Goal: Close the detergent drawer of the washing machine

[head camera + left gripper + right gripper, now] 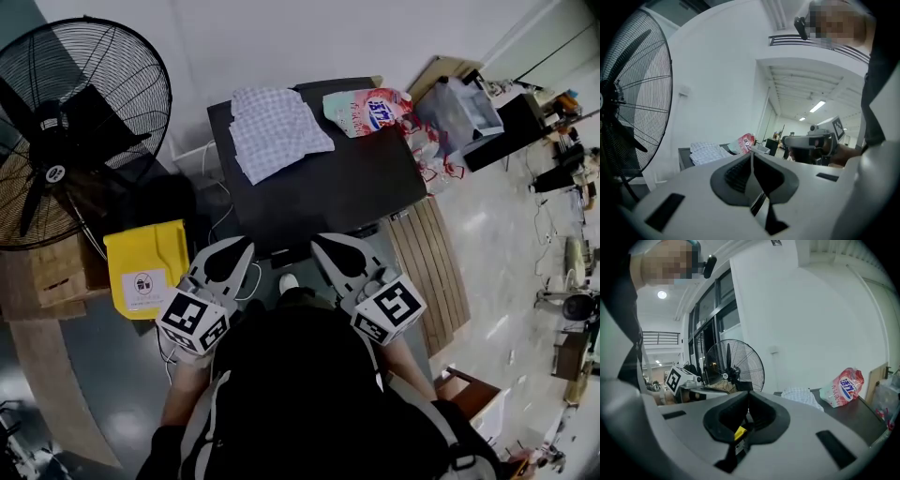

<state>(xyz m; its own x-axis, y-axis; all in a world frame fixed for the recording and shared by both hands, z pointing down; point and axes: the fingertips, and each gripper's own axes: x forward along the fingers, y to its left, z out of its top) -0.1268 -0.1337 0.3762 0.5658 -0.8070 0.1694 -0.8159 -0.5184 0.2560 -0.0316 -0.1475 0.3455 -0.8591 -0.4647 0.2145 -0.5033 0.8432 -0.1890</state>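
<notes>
The drawer [292,253] seems to be the dark stub at the washer's [356,192] near edge, between and below your tong tips, though I can't be sure. With the left tongs [244,246] and right tongs [319,242] both closed and empty, an off-centre push could skid off or jam it crooked. Ahead is open, but the fan [75,122] and bin [145,267] crowd the left tongs' outer side.

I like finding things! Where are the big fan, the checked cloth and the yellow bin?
fan [53,173], head view, on its middle hub.
cloth [278,129], head view, on its middle.
bin [141,253], head view, on its yellow lid.
</notes>
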